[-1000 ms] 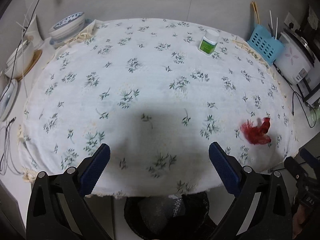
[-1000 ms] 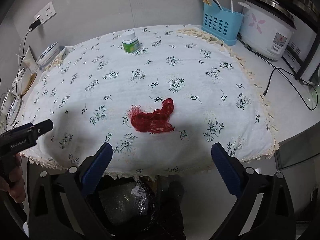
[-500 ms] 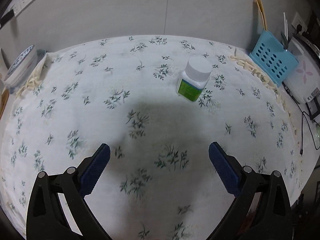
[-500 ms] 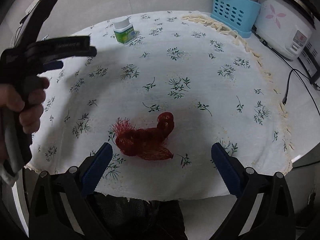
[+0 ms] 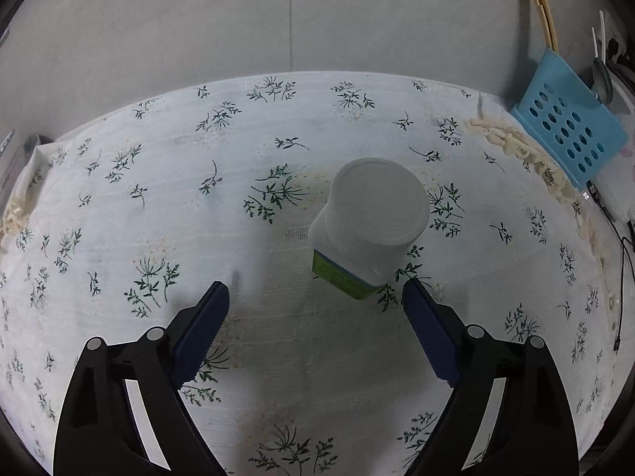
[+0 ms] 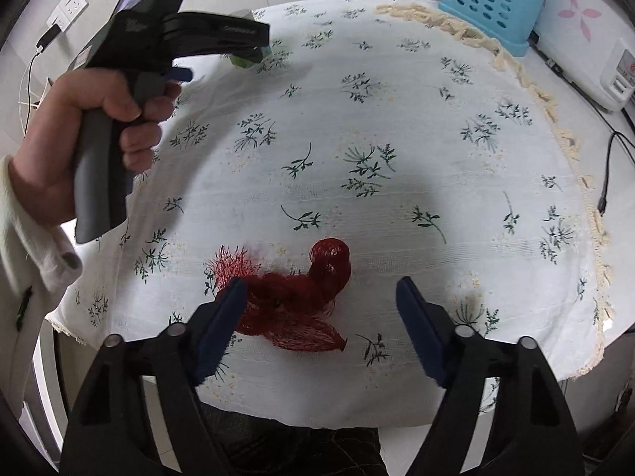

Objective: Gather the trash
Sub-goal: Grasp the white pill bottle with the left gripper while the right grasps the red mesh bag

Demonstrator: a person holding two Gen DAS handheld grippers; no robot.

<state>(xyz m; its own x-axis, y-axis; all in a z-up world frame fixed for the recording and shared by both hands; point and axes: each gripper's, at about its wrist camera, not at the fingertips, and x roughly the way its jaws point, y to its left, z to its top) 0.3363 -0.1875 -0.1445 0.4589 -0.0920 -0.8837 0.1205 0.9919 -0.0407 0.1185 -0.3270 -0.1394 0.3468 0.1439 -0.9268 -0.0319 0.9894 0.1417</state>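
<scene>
Whereas both stood wide a second ago, each hand-held gripper is now closing: left hand-held gripper [image 5: 315, 297] just short of the upright white bottle [image 5: 367, 226], right hand-held gripper [image 6: 319, 297] straddling the red mesh netting [image 6: 293, 305] (neither gripped yet) on the table [image 6: 456, 158].

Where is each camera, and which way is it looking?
Left wrist view: sits on the left hand-held gripper, looking down past its closing fingers at a white-capped bottle on the flowered tablecloth; only the gripper shows.
Right wrist view: sits on the right hand-held gripper, looking down past its closing fingers at red mesh netting; the person's left hand and sleeve show.
Shared: the tablecloth, the blue basket and the bottle, mostly hidden in the right view.
</scene>
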